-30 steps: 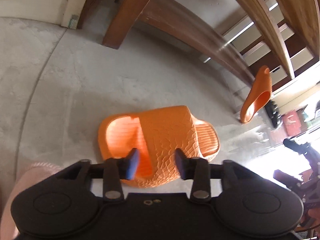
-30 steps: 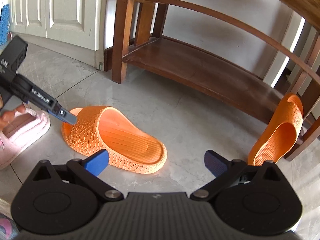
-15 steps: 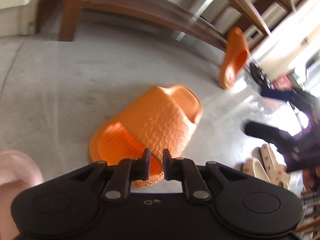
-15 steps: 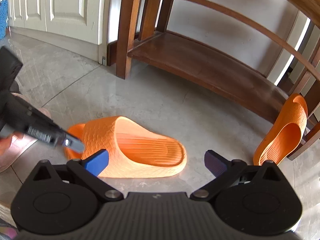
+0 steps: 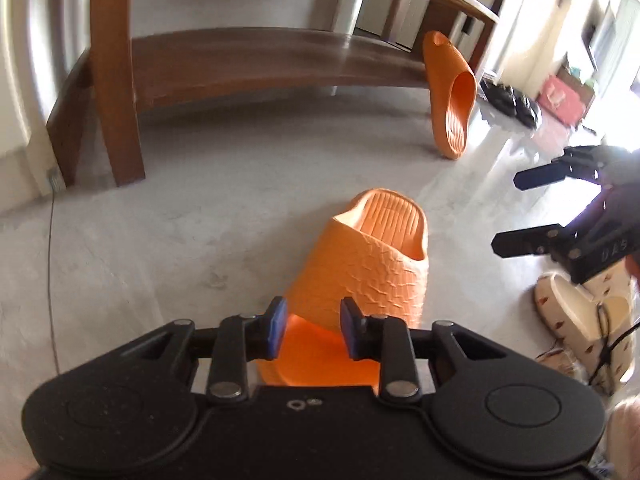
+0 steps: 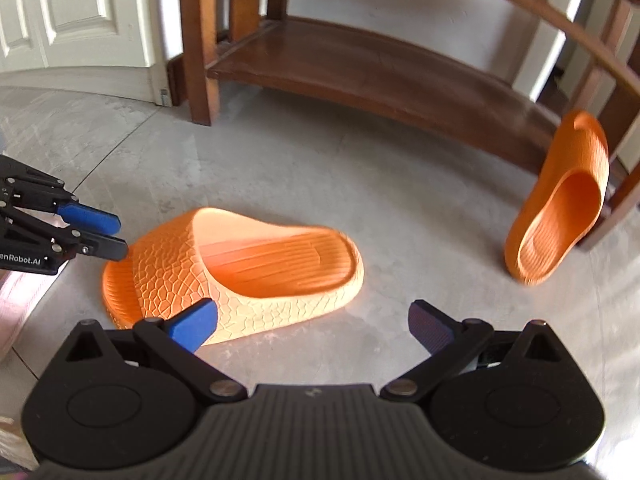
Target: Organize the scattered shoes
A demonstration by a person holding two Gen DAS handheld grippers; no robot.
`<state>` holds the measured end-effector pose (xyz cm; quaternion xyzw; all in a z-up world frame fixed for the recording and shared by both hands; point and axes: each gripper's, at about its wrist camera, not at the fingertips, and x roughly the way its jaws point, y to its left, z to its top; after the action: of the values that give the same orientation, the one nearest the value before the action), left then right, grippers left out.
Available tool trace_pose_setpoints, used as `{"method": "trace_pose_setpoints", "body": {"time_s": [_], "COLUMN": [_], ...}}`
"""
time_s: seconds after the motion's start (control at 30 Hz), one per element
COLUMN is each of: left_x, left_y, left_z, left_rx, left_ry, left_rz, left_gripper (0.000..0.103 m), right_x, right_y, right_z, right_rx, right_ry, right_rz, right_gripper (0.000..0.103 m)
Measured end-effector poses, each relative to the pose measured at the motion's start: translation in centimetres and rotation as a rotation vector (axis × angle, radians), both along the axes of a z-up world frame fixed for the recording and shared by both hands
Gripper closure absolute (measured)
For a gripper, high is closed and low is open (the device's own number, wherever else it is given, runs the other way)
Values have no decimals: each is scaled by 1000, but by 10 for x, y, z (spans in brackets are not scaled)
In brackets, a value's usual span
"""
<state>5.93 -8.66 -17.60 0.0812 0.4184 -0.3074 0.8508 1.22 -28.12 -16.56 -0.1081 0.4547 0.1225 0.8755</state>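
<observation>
A dark brown wooden bench with a low shelf (image 6: 380,76) stands against the wall on the pale grey stone floor (image 6: 280,168), with one orange textured rubber slide sandal (image 6: 224,264) lying flat in front of it and its orange mate (image 6: 560,204) propped on end against the bench's right leg. The right gripper (image 6: 312,322) hovers over the flat sandal with its blue-padded jaws spread wide and empty. The left gripper (image 5: 312,328) sits at the sandal's toe end, its jaws narrow but opening, the toe rim between them and the pads not pressing on it.
</observation>
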Motion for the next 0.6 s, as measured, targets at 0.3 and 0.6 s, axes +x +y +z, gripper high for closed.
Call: {"method": "trace_pose_setpoints", "body": {"time_s": [0.3, 0.6], "left_x": [-8, -16], "left_y": [-26, -66], "left_z": [-21, -19], "left_rx": [319, 184], "left_ry": [-102, 47], "left_rz": [-348, -219], "left_gripper": [57, 70], "right_x": [3, 4], "right_y": [-9, -27], "right_z": [-6, -7], "right_rx": [13, 4], "right_ry": [28, 21], "right_rz": [-26, -63], "right_gripper": [1, 0]}}
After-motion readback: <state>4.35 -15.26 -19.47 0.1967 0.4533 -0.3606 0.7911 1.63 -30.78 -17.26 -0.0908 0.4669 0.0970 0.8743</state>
